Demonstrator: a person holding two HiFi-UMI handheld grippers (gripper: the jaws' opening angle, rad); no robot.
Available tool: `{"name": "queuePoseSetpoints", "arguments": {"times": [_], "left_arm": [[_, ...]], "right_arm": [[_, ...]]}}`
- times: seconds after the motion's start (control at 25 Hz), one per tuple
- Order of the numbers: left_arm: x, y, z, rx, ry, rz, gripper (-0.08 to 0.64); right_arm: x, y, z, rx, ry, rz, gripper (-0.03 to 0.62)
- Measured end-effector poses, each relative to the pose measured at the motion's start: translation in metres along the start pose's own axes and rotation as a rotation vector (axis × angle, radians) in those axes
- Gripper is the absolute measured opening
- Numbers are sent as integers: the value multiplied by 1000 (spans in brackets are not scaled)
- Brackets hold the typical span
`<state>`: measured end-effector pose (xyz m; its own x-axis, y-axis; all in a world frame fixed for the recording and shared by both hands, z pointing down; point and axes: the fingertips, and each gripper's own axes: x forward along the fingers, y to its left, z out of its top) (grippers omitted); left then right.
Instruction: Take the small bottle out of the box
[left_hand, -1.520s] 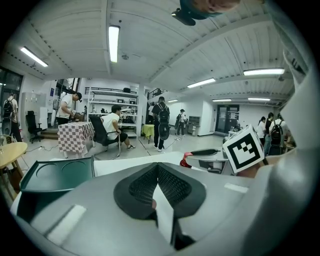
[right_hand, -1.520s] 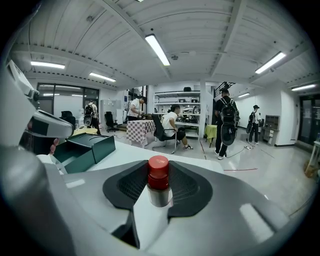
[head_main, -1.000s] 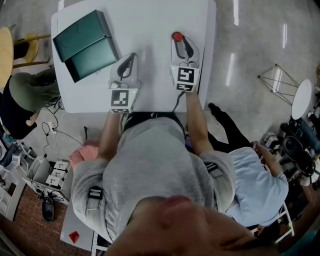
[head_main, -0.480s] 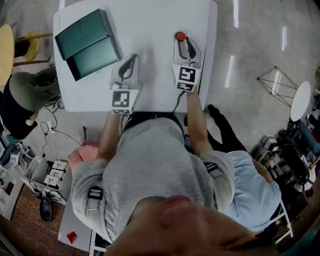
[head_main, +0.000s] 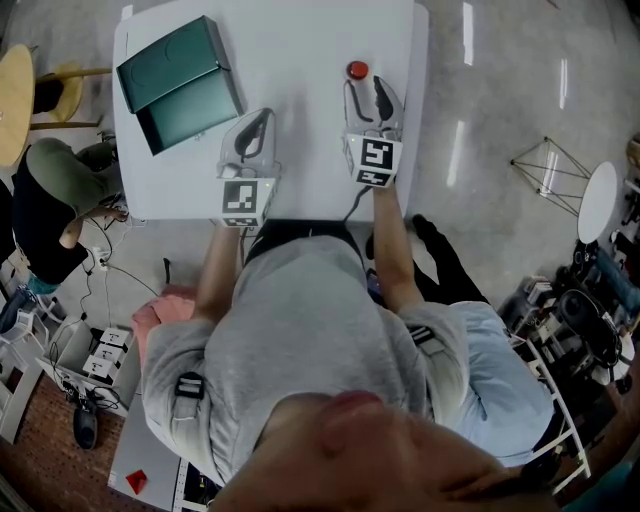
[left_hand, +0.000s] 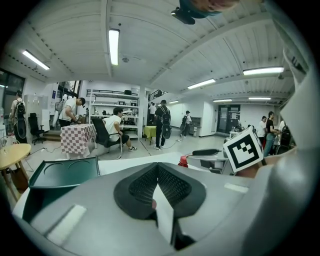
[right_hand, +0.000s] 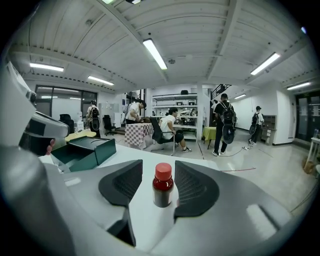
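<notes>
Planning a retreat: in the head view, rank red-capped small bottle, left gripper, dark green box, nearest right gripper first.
1. Red-capped small bottle, at the right gripper's tips; jaws just opened off it.
2. Left gripper, alongside at left.
3. Dark green box, far left.

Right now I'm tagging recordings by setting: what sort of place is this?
Probably a shared lab or workshop: open storage shelves along the back wall, long fluorescent ceiling lights, and a seated person beside a checkered-cloth table.
</notes>
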<state>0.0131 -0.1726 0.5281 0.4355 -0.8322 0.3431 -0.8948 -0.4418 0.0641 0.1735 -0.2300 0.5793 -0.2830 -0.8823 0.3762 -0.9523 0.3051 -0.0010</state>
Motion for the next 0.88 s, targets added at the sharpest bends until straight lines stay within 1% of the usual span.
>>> {"name": "queuePoseSetpoints", "arguments": {"times": [0.12,0.28,0.52,0.88], "left_arm": [[-14,-6,11,10,-19,7,11],[-32,-10,26,20,-58,22,11],[-68,-14,49,41,-117,50,11],[-133,-27,60,58,-190,80,11]], "right_arm": [[-16,3,14,-12,-24,4,202],[-36,8,34,-18,-63,12,180],[-71,29,56,-36,-101,39,147],[-142,64,74,-72,-166,49,86]]}}
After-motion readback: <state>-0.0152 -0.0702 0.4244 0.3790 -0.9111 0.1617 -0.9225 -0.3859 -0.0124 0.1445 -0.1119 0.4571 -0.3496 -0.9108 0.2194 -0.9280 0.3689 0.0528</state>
